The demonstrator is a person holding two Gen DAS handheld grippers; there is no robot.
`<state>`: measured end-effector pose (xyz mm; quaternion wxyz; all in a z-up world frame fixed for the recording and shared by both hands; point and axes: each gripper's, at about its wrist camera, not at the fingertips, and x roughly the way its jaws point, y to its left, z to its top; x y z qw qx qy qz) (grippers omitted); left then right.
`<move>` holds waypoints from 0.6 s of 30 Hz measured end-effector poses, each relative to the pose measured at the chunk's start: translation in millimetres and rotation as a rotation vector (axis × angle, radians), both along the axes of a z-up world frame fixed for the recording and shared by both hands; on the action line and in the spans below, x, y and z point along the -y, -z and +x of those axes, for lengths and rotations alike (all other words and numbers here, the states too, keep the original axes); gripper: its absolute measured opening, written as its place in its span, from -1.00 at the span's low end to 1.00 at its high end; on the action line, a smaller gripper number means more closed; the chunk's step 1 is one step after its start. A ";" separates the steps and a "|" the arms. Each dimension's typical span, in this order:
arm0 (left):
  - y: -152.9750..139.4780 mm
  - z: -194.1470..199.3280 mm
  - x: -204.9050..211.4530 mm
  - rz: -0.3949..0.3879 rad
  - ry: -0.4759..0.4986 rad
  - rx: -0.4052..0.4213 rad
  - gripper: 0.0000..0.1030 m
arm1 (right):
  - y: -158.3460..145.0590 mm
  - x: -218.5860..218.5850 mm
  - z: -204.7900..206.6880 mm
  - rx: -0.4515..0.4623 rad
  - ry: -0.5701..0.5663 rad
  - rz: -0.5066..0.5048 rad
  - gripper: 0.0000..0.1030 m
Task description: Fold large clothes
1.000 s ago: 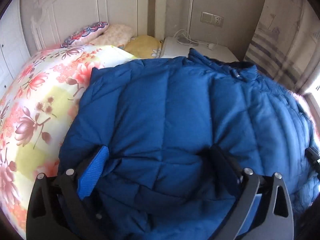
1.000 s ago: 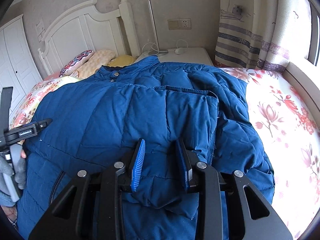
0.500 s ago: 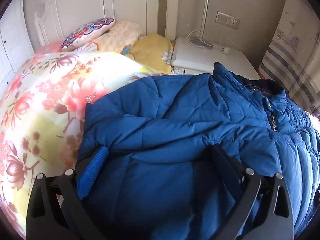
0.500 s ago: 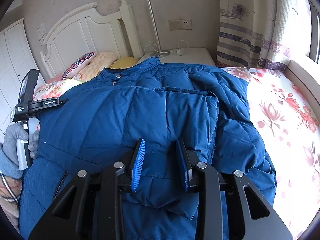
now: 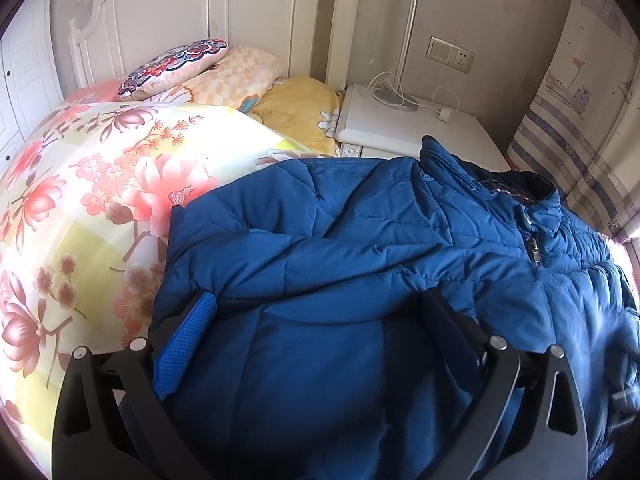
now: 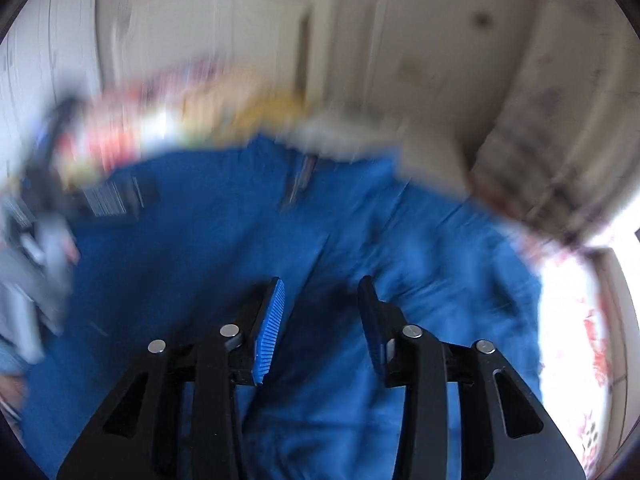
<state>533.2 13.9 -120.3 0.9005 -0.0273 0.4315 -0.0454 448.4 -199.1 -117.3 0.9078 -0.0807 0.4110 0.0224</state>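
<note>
My left claw (image 5: pixel 320 316) spreads wide around a bulging fold of the blue jacket (image 5: pixel 360 248) on the floral quilt (image 5: pixel 80 184); its collar points to two o'clock, towards the nightstand (image 5: pixel 400 132) at one and pillows (image 5: pixel 224 72) at eleven. My right claw (image 6: pixel 322 304) has just been widening, nothing pinched, above the blurred jacket.

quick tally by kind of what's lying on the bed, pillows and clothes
pillows: 3 (patterned pillow, checked peach pillow, yellow pillow)
blue puffer jacket: 1
floral quilt: 1
total: 5
</note>
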 end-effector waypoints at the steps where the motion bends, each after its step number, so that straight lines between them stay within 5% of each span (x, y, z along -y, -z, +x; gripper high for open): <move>1: -0.1 -0.2 -1.1 -0.006 -0.001 0.002 0.96 | 2.4 1.0 -2.9 0.016 0.003 0.012 -0.22; 5: -0.6 -0.5 -0.4 -0.004 -0.001 0.005 0.96 | -19.7 21.9 -5.3 -0.037 -0.011 0.101 -0.25; 9: -0.3 -0.6 -0.2 -0.006 -0.001 0.006 0.95 | -61.1 79.1 3.1 0.085 0.125 0.100 -0.23; 14: -0.1 0.4 0.0 -0.006 -0.001 0.006 0.95 | -3.4 148.2 39.1 -0.098 0.256 0.145 -0.21; 16: 0.0 0.2 0.3 -0.003 -0.002 0.004 0.95 | -0.5 158.7 32.0 -0.065 0.245 0.239 -0.20; 18: 0.0 -0.7 0.2 0.000 -0.002 0.006 0.95 | -7.6 159.4 30.1 -0.080 0.252 0.222 -0.21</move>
